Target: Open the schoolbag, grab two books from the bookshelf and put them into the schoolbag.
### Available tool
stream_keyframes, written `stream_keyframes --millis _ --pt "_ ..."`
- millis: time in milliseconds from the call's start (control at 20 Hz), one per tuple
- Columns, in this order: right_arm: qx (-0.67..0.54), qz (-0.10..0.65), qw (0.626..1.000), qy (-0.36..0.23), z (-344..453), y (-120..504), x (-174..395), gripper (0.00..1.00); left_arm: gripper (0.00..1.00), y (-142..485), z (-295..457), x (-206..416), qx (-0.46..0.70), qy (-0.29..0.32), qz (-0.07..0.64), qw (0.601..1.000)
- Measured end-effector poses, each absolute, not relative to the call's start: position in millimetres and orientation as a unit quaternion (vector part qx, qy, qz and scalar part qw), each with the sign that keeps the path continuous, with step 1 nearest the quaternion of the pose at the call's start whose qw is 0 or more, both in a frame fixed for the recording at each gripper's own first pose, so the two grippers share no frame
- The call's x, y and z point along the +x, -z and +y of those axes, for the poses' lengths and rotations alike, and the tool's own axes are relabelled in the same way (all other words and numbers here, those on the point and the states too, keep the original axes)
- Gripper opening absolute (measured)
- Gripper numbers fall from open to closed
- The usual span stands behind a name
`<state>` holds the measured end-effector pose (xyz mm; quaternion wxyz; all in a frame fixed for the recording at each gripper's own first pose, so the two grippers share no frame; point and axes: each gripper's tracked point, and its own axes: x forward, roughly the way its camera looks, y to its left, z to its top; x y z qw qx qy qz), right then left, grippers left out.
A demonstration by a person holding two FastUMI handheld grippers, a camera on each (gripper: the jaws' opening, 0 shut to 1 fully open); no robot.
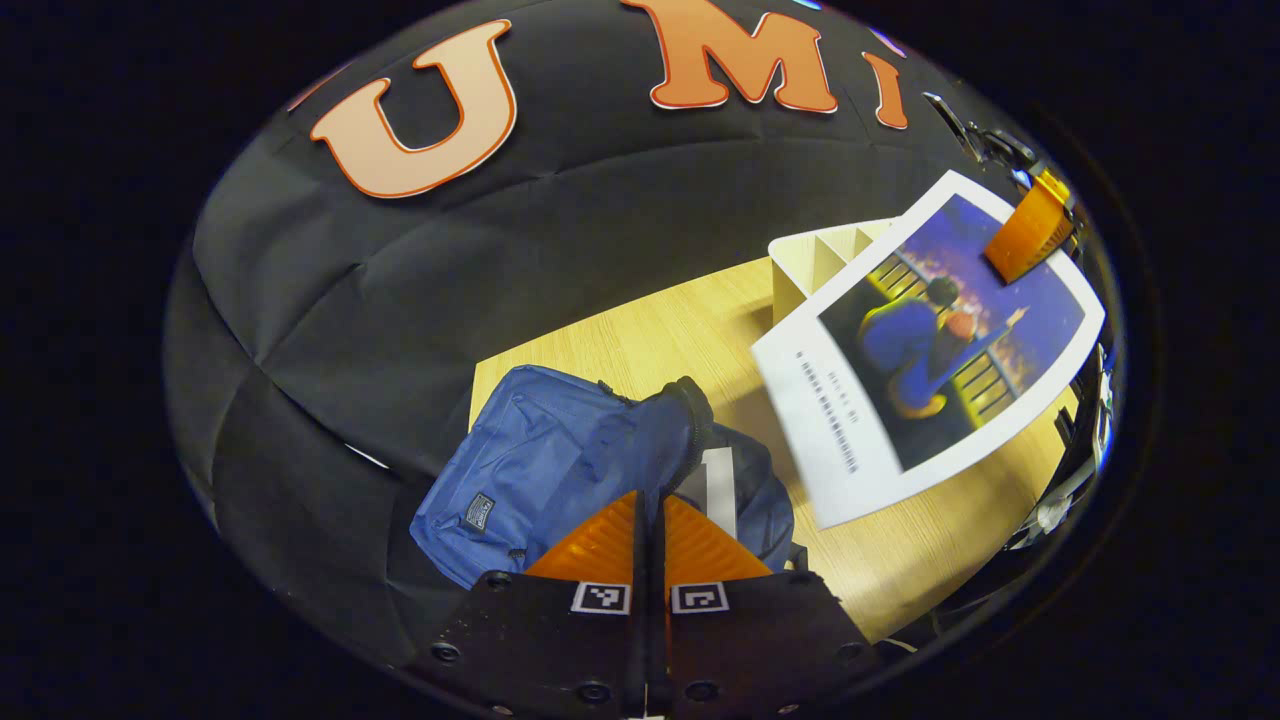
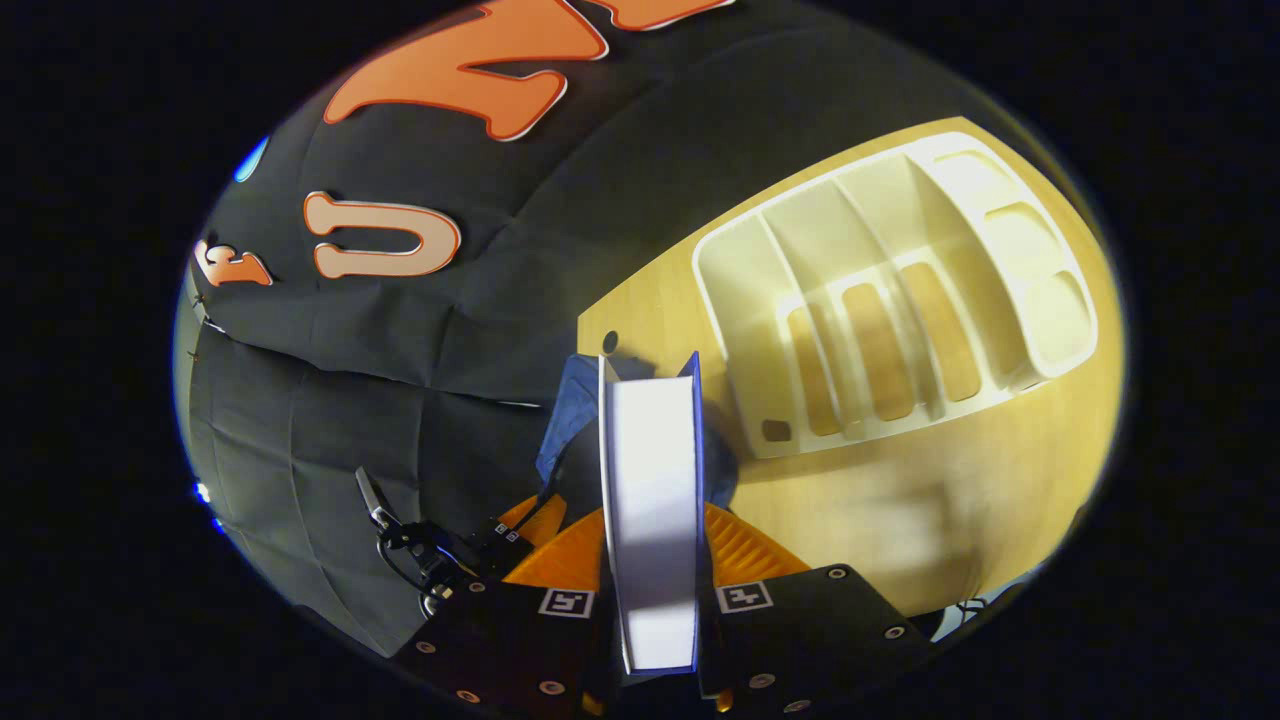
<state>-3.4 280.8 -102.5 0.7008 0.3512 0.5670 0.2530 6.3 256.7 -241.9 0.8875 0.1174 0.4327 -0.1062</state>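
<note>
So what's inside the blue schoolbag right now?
A white book edge shows in the mouth of the schoolbag, whose rim the left gripper pinches. Deeper inside is hidden by the fabric.

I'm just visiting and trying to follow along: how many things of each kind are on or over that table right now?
Books: 1, the book held by the right gripper
Bags: 1, the blue schoolbag
Racks: 1, the pale bookshelf
Grippers: 2, counting the left gripper
Total: 5
</note>
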Motion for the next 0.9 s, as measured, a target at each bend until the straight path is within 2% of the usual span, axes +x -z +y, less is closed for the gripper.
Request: stream_keyframes --millis 200,450,900 --pt "0.366 0.555 0.703 -0.253 329.1 119.6 -5.0 0.30 0.01 240.7 259.2 7.5 0.109 0.101 0.432 0.889" --pt "0.372 0.558 0.708 -0.222 373.4 159.0 -10.7 0.29 0.01 237.7 258.1 10.2 0.115 0.102 0.431 0.889" --pt "0.401 0.551 0.695 -0.229 440.5 199.6 -18.5 0.30 0.01 231.9 253.1 9.3 0.127 0.115 0.425 0.889"
